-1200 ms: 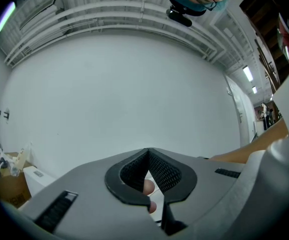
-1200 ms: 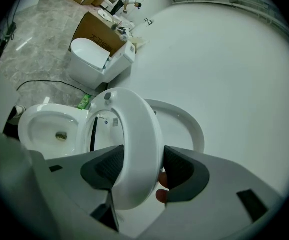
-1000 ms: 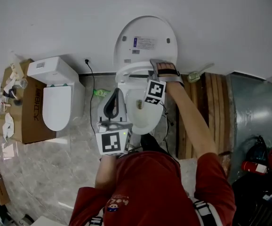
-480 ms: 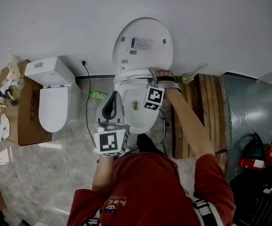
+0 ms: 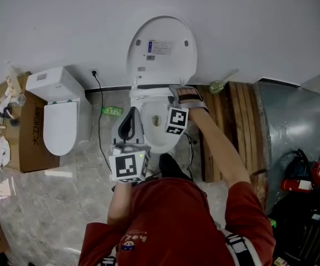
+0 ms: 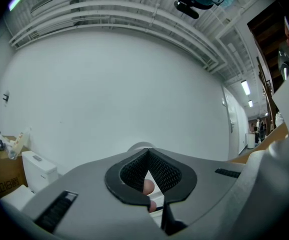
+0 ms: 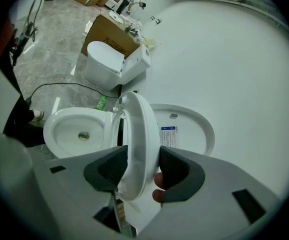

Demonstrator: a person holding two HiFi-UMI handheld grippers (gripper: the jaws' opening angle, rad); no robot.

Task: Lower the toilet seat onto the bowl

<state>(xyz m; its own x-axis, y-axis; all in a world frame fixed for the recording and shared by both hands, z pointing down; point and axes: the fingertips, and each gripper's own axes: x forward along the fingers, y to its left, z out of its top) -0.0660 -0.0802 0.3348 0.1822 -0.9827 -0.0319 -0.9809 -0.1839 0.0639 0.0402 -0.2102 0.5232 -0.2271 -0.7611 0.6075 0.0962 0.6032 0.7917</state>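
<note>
My right tongs [image 7: 137, 171] had just been closing and clasped the front rim of the toilet seat [image 7: 140, 129]; it stood near upright above the bowl [image 7: 59, 120], clear of the lid [image 7: 194, 129]; its long axis rose from hinge to rim, underside facing the bowl; most of the lowering remained; my left tongs [image 6: 149, 176] were clenched, empty.

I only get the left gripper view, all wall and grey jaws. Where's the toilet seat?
Observer: Partly raised, the toilet seat sits between the right gripper's jaws, which have just been closing; the pads touch both its faces.
Operator: Is the bowl open?
Observer: Yes, the bowl is uncovered, its drain showing.
Operator: Anything lying nearby?
Observer: A small green thing lies beside the bowl, on its left in the head view.
</note>
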